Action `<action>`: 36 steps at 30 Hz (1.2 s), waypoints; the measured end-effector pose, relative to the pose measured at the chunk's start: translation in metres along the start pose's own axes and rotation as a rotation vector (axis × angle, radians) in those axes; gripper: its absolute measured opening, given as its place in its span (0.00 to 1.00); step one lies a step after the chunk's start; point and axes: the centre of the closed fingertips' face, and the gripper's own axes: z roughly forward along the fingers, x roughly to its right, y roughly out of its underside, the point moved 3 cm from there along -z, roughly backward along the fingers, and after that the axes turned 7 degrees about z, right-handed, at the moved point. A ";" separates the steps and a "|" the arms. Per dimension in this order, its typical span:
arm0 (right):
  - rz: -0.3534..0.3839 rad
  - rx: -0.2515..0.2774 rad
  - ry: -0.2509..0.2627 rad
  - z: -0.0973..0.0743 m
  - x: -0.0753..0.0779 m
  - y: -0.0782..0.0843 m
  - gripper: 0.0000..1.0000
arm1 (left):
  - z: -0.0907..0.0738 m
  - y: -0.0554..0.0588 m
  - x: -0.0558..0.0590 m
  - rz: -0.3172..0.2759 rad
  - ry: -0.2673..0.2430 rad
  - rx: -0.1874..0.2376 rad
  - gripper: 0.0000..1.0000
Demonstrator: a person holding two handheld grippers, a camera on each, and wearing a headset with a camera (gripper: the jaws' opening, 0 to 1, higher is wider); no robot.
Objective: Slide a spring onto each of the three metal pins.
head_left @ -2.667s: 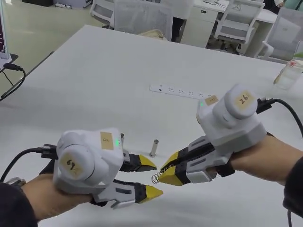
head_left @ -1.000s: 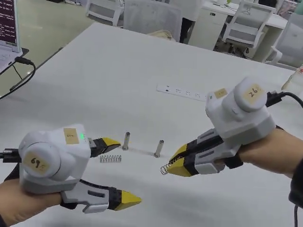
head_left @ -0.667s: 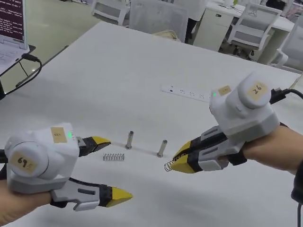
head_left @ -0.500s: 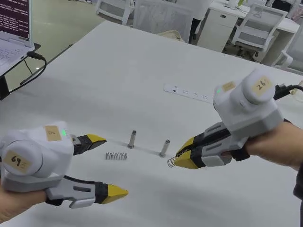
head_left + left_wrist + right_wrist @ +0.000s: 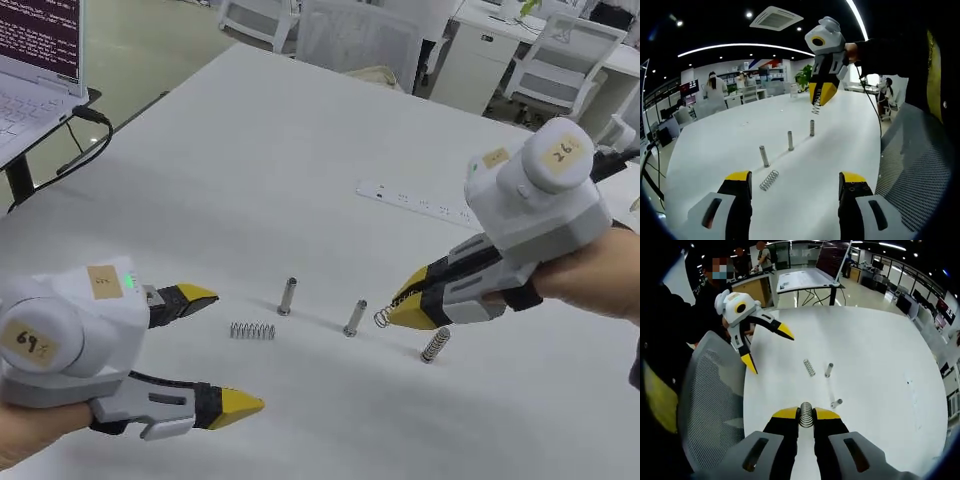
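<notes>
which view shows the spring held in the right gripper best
The right gripper view: the spring sits close and large, clamped between the yellow tips of the right gripper. The head view shows just its end poking past the tips; the left gripper view shows it small and far, hanging below them.

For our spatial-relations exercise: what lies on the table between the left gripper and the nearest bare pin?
A loose spring lies flat between the left gripper and that pin; the head view shows it.

Office: mesh swivel chairs (image 5: 355, 40), laptop (image 5: 40, 50) (screen lit), ceiling strip lights (image 5: 740, 47).
</notes>
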 end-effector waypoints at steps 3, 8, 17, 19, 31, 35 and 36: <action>-0.022 -0.026 0.016 0.002 0.007 -0.003 0.08 | 0.000 0.001 -0.001 -0.002 -0.003 -0.001 0.67; -0.060 -0.075 0.038 0.007 0.018 -0.009 0.08 | -0.001 0.002 -0.002 -0.004 -0.009 -0.002 0.66; -0.099 -0.139 0.050 0.020 0.035 -0.011 0.08 | -0.001 0.004 -0.005 -0.003 -0.016 -0.005 0.65; -0.114 -0.159 0.056 0.023 0.038 -0.009 0.08 | -0.001 0.004 -0.005 -0.001 -0.017 -0.006 0.65; -0.134 -0.219 0.040 0.045 0.054 -0.004 0.08 | 0.001 0.005 -0.003 0.003 -0.012 -0.012 0.64; -0.128 -0.231 0.034 0.049 0.057 -0.001 0.08 | 0.002 0.006 -0.003 0.002 -0.012 -0.012 0.64; -0.122 -0.234 0.032 0.050 0.058 0.000 0.08 | 0.003 0.006 -0.003 0.002 -0.013 -0.012 0.64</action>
